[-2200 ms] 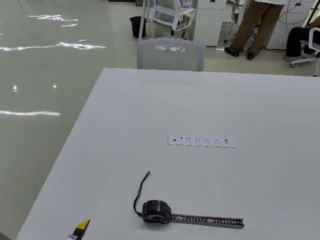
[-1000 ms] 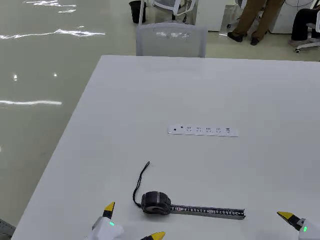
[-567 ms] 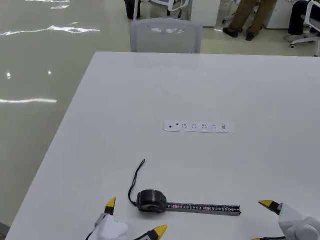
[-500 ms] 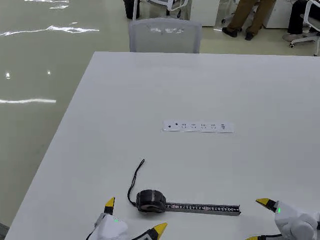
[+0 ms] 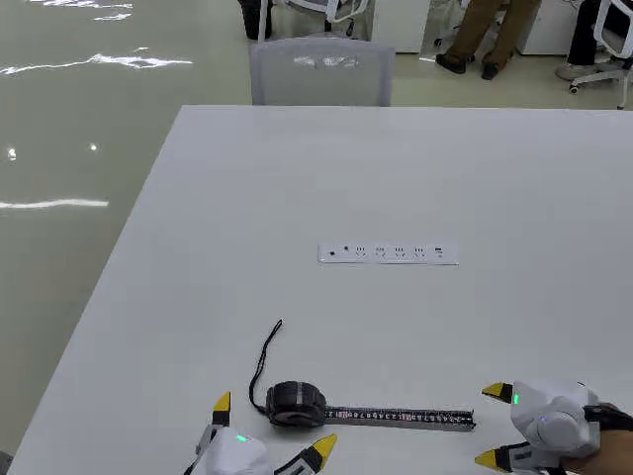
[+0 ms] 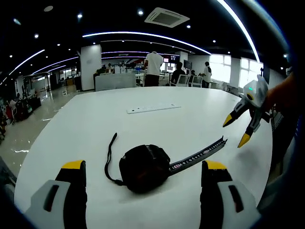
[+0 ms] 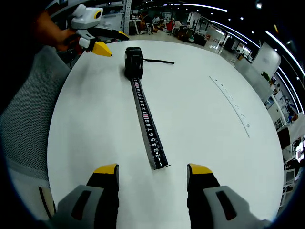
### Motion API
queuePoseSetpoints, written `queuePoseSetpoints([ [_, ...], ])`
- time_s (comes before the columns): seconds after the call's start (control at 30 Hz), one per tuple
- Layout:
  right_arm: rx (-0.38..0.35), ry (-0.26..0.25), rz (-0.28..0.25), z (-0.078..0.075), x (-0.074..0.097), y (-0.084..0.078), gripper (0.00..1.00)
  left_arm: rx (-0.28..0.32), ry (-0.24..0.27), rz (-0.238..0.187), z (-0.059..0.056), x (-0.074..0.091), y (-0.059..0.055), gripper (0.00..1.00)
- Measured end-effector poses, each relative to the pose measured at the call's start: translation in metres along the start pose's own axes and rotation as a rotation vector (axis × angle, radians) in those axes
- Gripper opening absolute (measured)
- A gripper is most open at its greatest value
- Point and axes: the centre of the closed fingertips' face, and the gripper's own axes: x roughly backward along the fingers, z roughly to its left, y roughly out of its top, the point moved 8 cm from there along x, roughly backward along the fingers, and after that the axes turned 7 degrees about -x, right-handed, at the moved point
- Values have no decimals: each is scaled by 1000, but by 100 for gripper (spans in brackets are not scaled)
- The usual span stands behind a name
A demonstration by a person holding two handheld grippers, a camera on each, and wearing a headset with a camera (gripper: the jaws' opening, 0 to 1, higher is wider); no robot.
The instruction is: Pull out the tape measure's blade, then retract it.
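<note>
The tape measure [image 5: 295,404] lies flat on the white table [image 5: 396,168], close to its near edge and toward its left edge. Its black case has a wrist strap [image 5: 265,356] curling off toward the far edge. The blade [image 5: 401,418] is already out of the case and runs along the near edge toward the right, flat on the surface, with its printed numbers facing up in the right gripper view. A white power strip [image 5: 388,253] sits well apart from it, nearer the middle of the table.

The left tongs [image 6: 143,165] are spread wide and grip nothing. Their 2 yellow tips stand on either side of the case, which lies just ahead of them, and no contact shows. The right tongs [image 7: 153,168] are also wide open and empty. They line up with the free end of the blade, whose hook end lies just ahead of the gap between the tips.

By my reading, step 1 of 2 is as good as done, since a fair length of blade is out and stays out with nothing holding it. What is left is the retraction. That probably means steadying the case with the left tongs and freeing the blade so it runs back in. Whether a lock holds the blade out cannot be told from here.
</note>
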Motion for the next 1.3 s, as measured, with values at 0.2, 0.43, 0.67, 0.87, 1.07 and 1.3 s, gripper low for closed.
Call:
queuePoseSetpoints([
  [0.2, 65, 50, 54, -2, -14, 0, 52, 6, 15, 10, 0, -4, -3, 99],
  [0.43, 66, 55, 77, -13, -20, 1, 47, 8, 34, 8, -1, -6, -2, 99],
  [0.67, 41, 62, 86, -19, -25, 0, 45, 27, 48, 2, -11, -20, 3, 99],
  [0.87, 28, 102, 113, -16, -30, -2, 39, 46, 55, 7, -17, -25, 2, 99],
  [1.07, 37, 110, 125, -15, -27, 1, 31, 51, 51, 16, -17, -25, -5, 99],
  [1.3, 26, 156, 140, -13, -27, 2, 22, 47, 59, 13, -14, -26, -8, 99],
])
